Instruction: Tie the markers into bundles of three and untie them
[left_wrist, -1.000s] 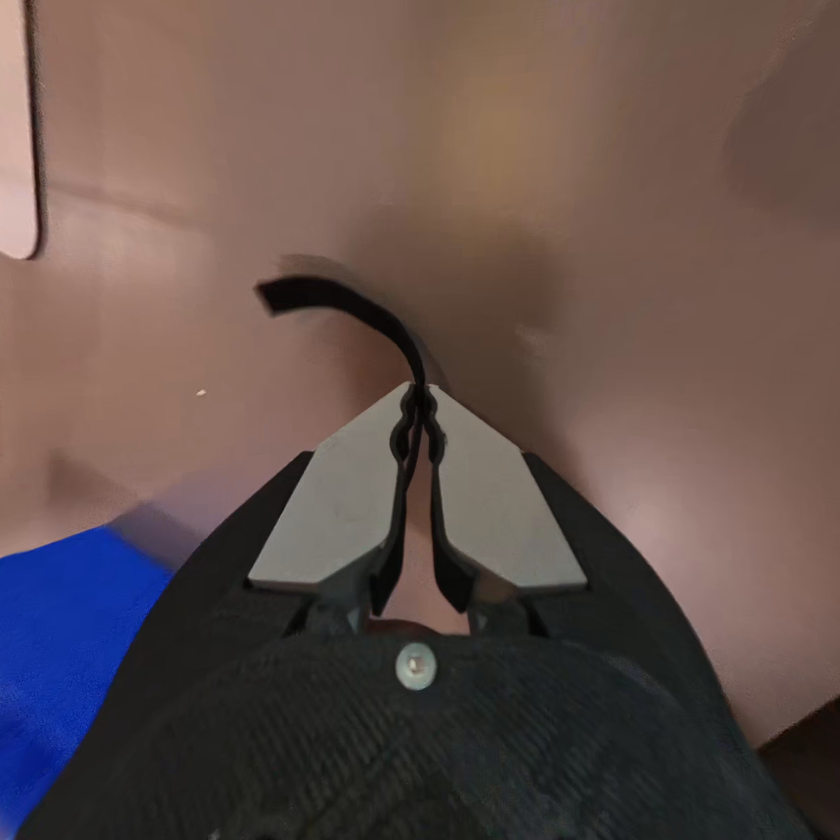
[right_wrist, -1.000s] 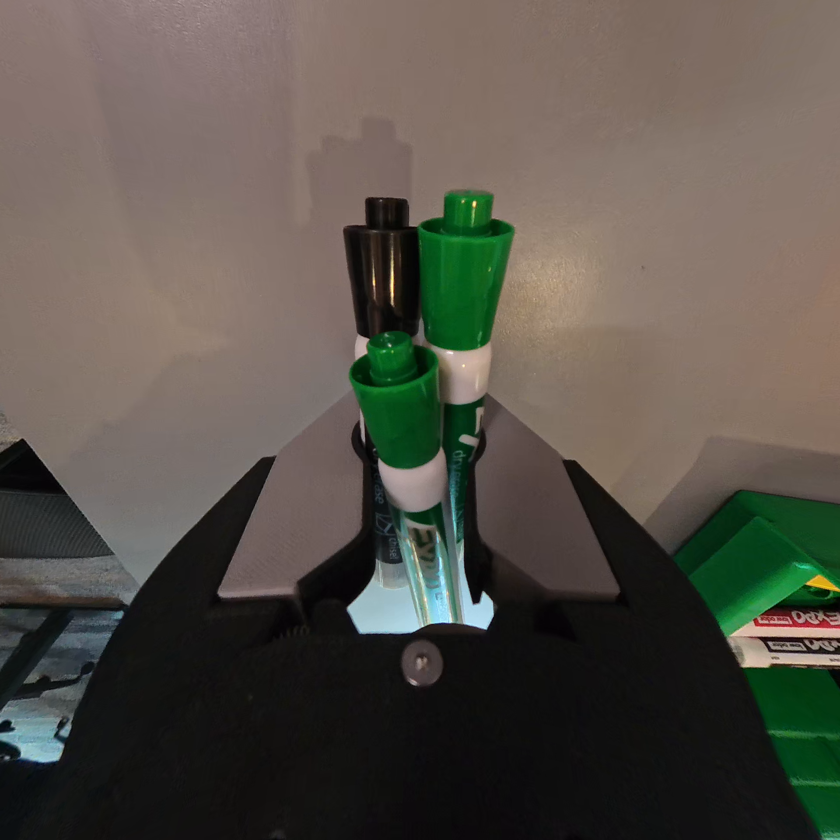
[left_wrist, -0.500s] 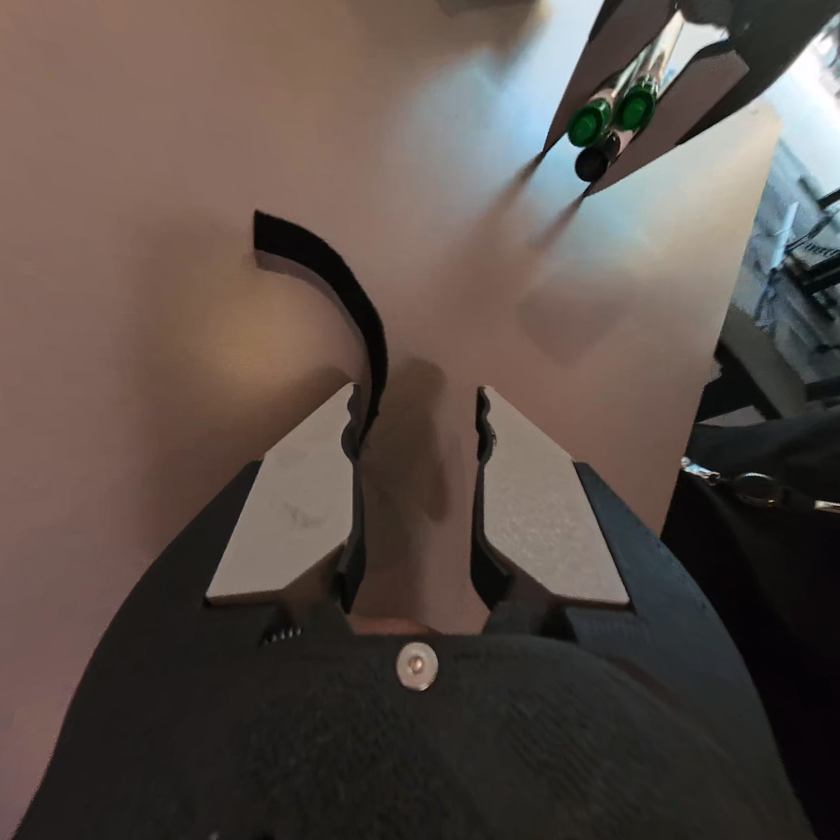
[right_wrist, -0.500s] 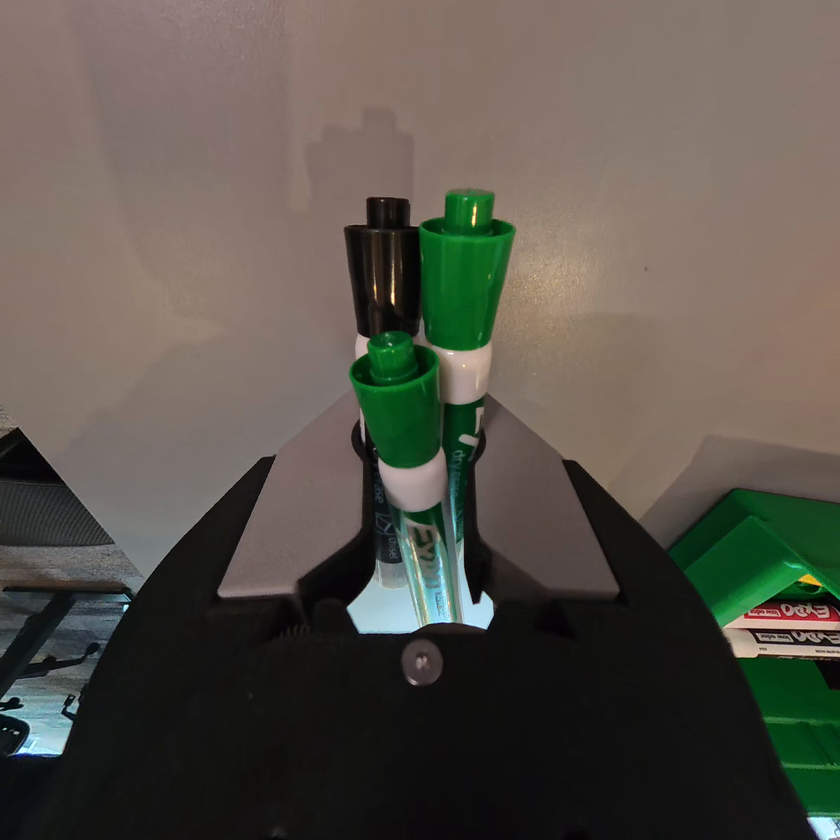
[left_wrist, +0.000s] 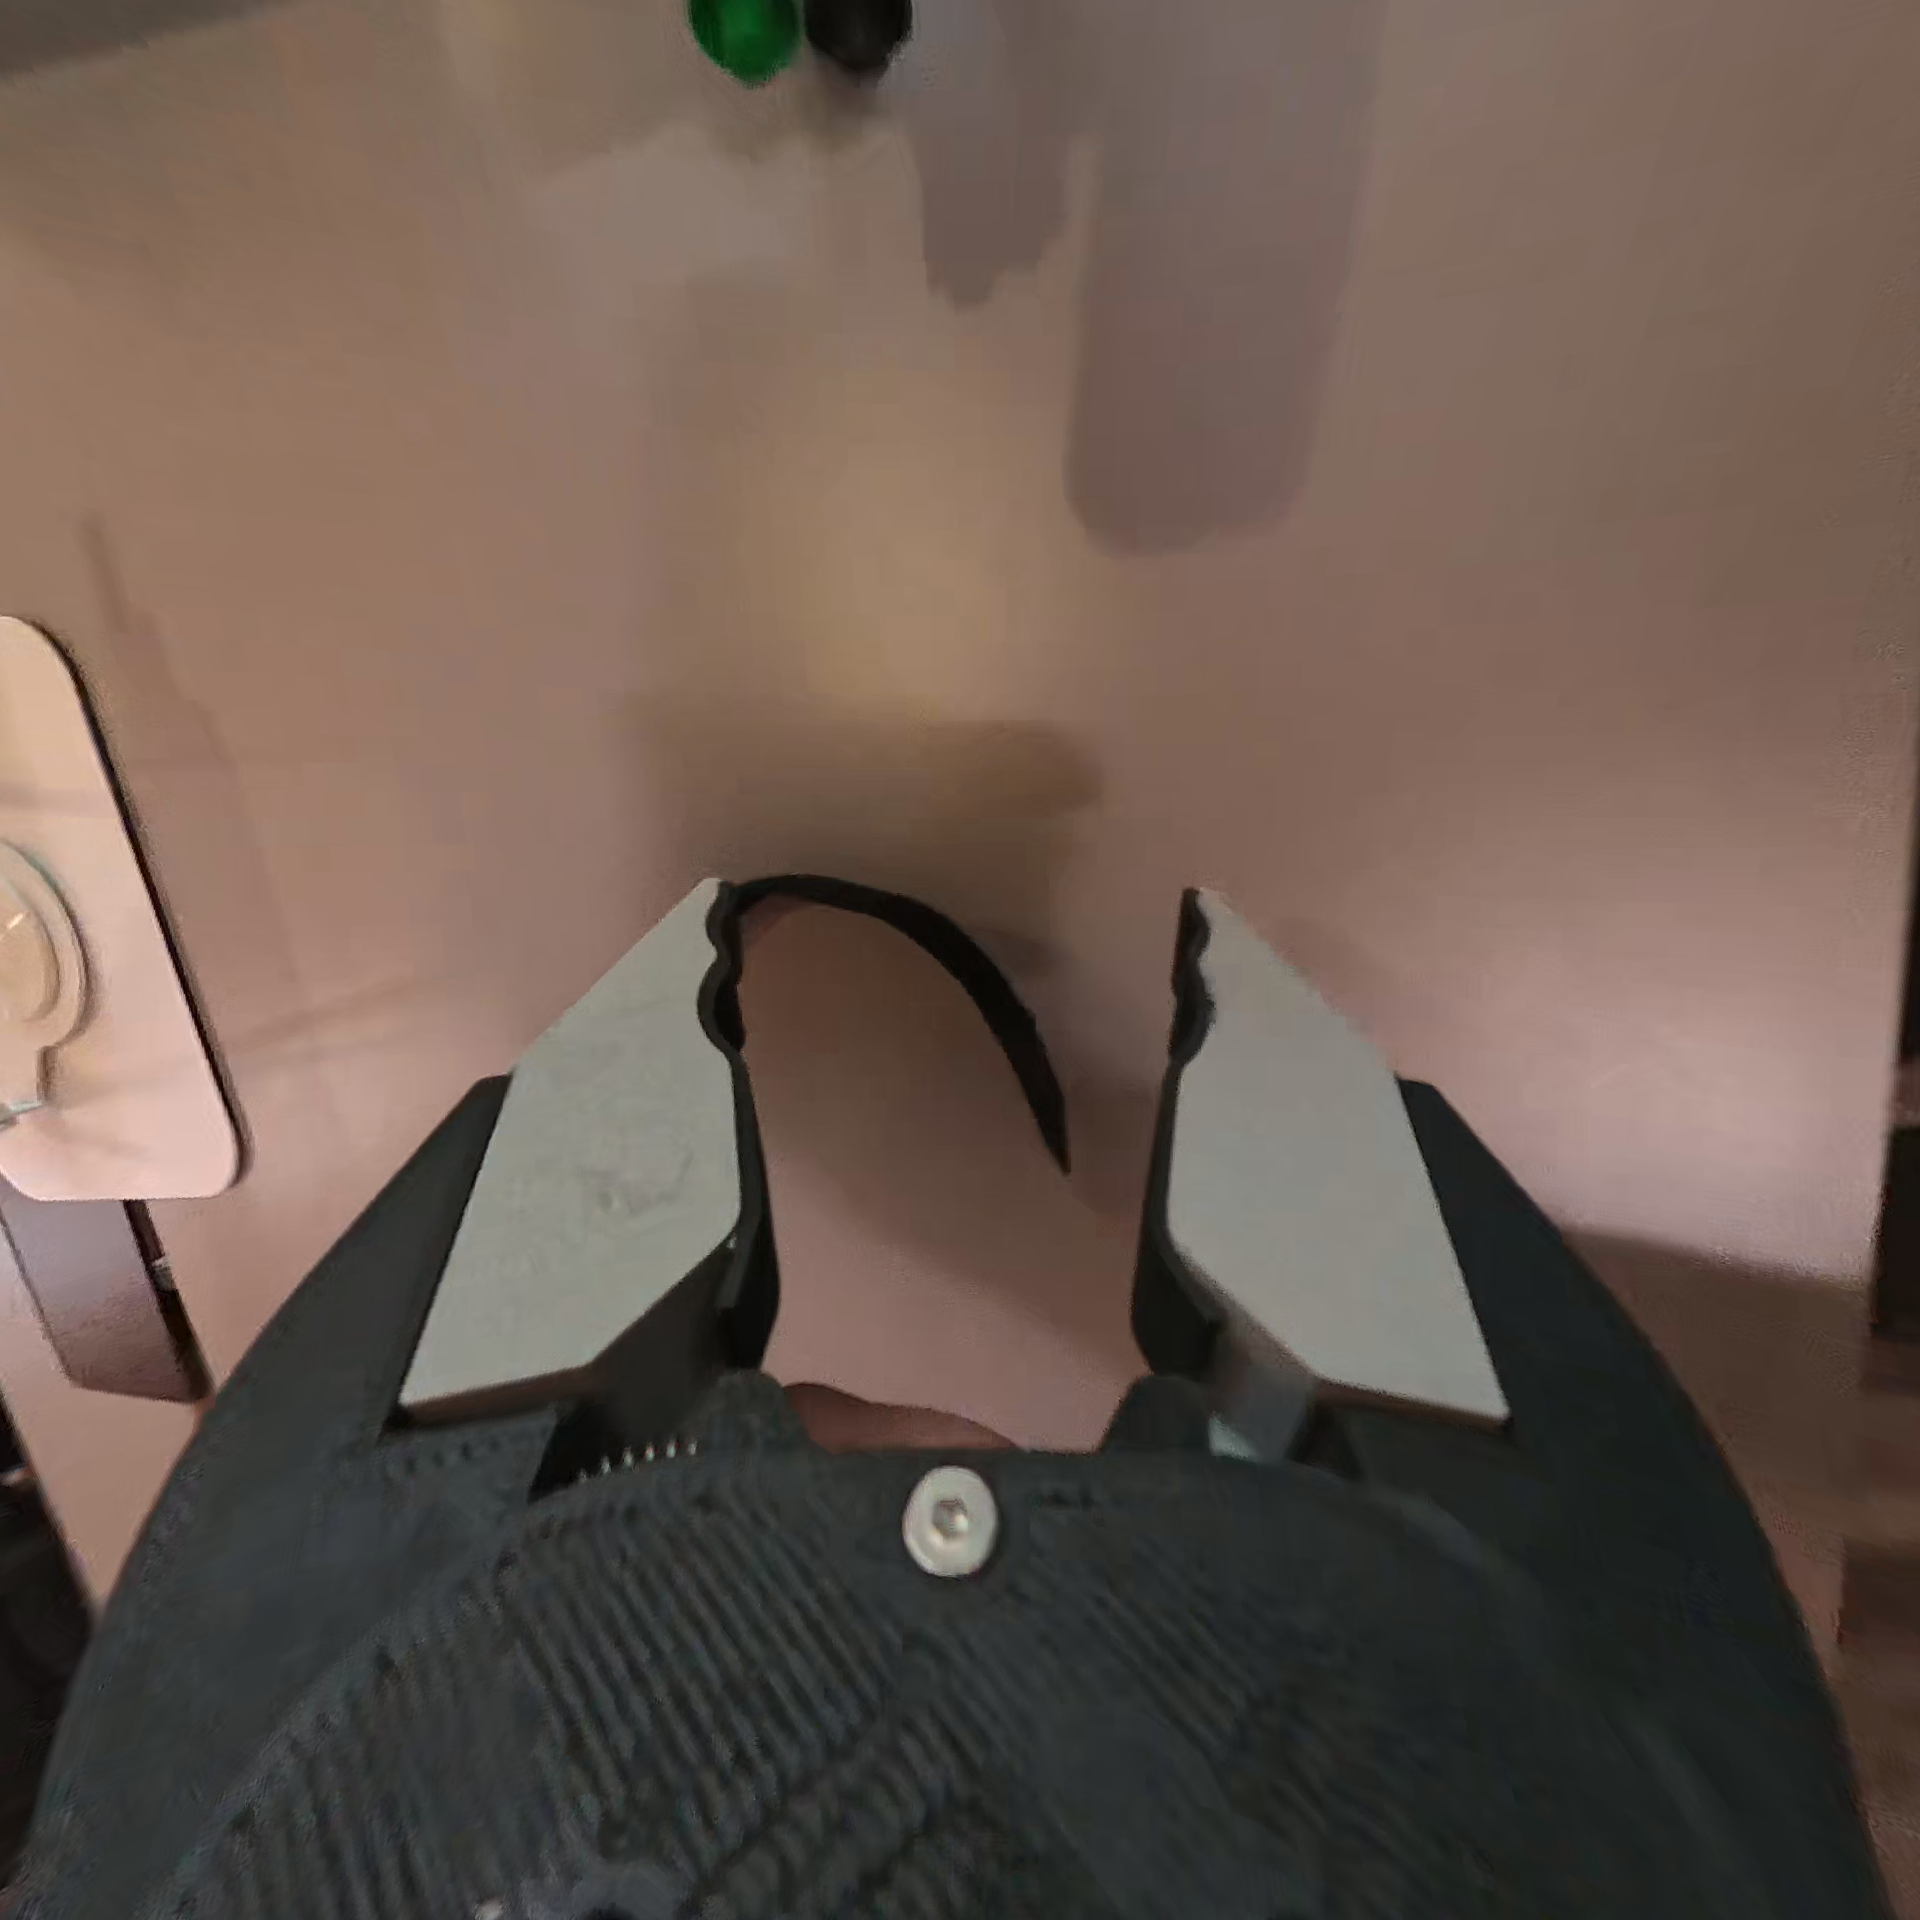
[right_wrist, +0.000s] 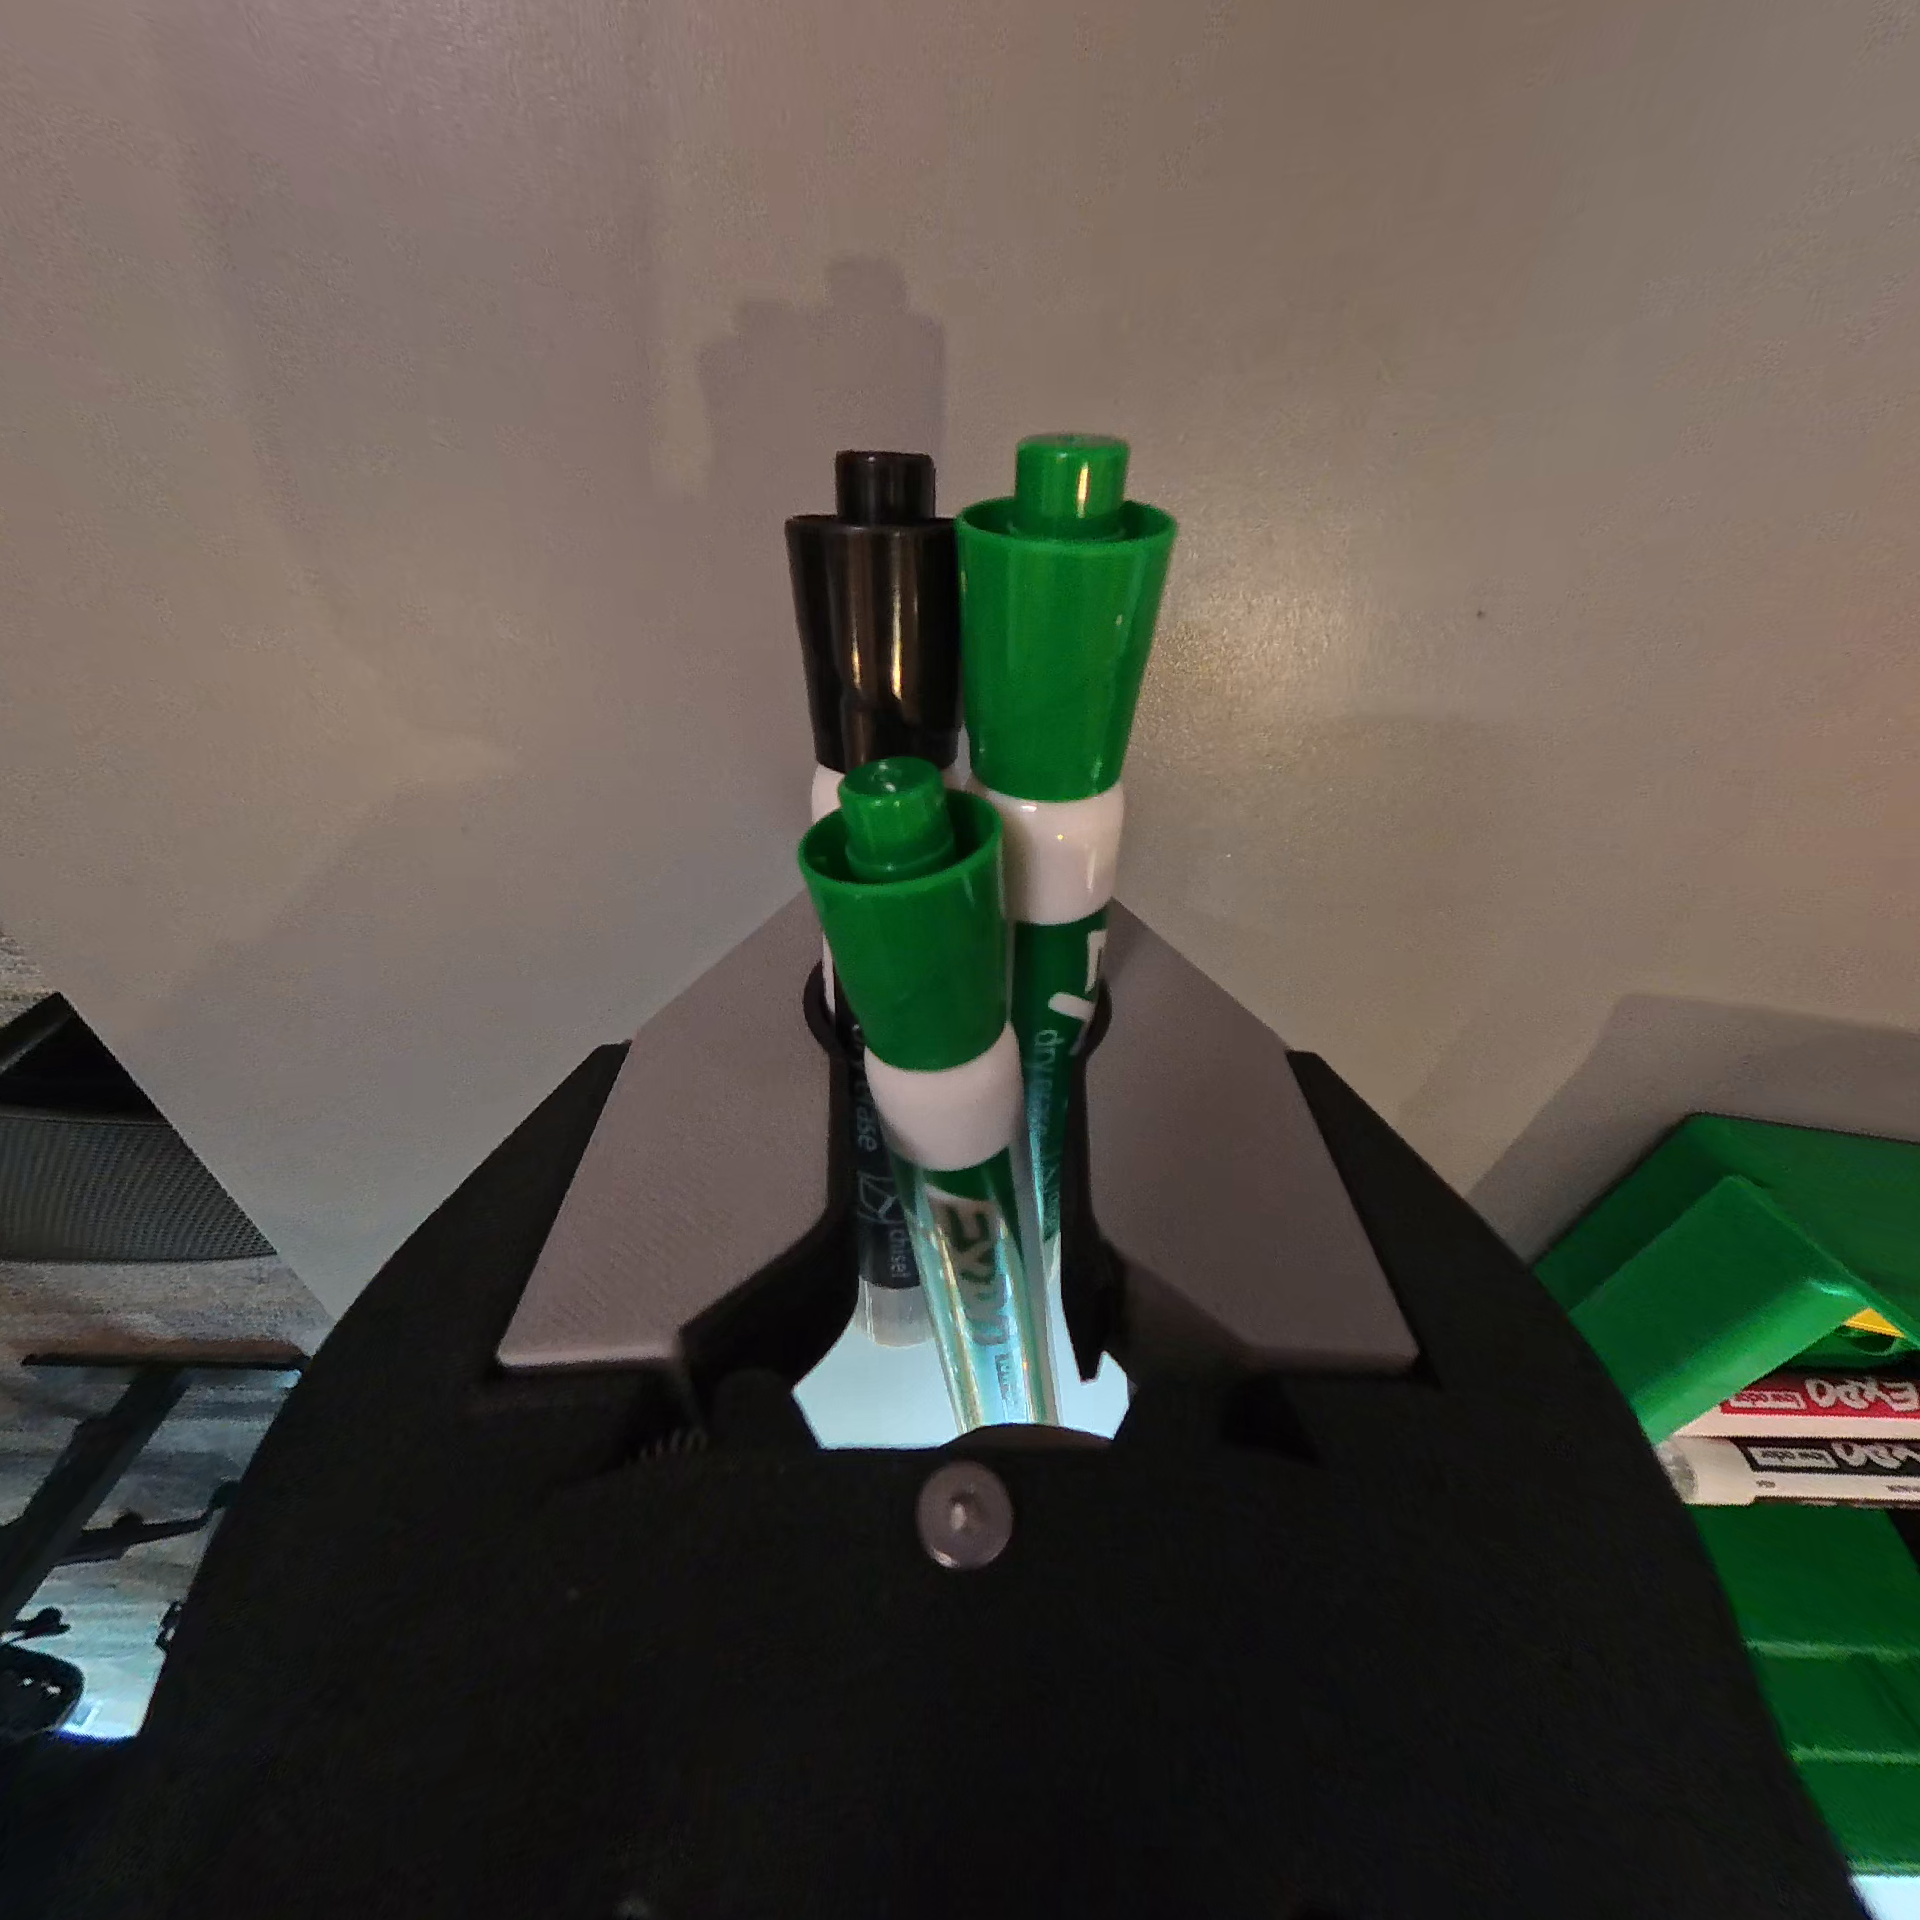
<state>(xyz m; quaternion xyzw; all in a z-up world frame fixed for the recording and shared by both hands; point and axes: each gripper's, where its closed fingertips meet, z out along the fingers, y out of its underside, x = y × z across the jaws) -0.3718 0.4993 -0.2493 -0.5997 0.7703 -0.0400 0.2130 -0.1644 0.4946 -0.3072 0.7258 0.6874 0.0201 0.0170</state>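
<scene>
Right gripper (right_wrist: 961, 1003) is clamped on three markers (right_wrist: 935, 935), two green and one black, long axes running along its fingers, caps forward. Left gripper (left_wrist: 951, 914) is wide open, gripping nothing; a black strap (left_wrist: 914, 935) clings to its left fingertip (left_wrist: 717, 935) and curls across the gap over the counter (left_wrist: 1455, 623). From the strap, the marker caps (left_wrist: 795, 36) sit well ahead, so the left gripper is the one to carry it over.

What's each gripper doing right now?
Left gripper: open; black strap clings to one finger.
Right gripper: shut on three markers.
</scene>
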